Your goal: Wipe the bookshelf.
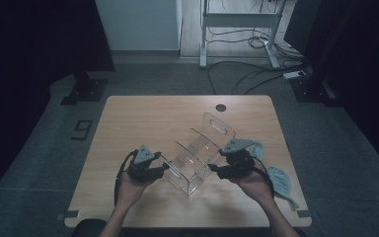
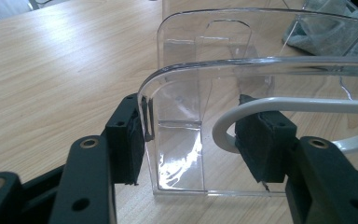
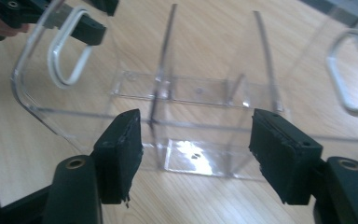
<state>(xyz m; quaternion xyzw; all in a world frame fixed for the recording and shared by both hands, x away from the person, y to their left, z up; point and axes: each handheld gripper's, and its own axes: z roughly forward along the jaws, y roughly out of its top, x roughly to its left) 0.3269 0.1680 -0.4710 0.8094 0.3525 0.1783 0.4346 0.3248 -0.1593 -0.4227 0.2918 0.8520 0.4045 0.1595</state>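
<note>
Lab-like recording room, wooden table (image 1: 143, 118), grey carpet, dark curtains, floor cables (image 1: 237, 74), stand bases

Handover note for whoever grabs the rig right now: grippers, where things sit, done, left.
Left gripper: jaws straddle the near end wall of the clear organizer at its handle slot; whether the pads press on the wall cannot be told.
Right gripper: open, nothing between the jaws, at the organizer's side.
Organizer stands upright on the table, compartments empty.
Face masks lie at the table's right edge, beside the right hand.
Done: organizer steadied. Left: probably loading the masks, none in yet.
</note>
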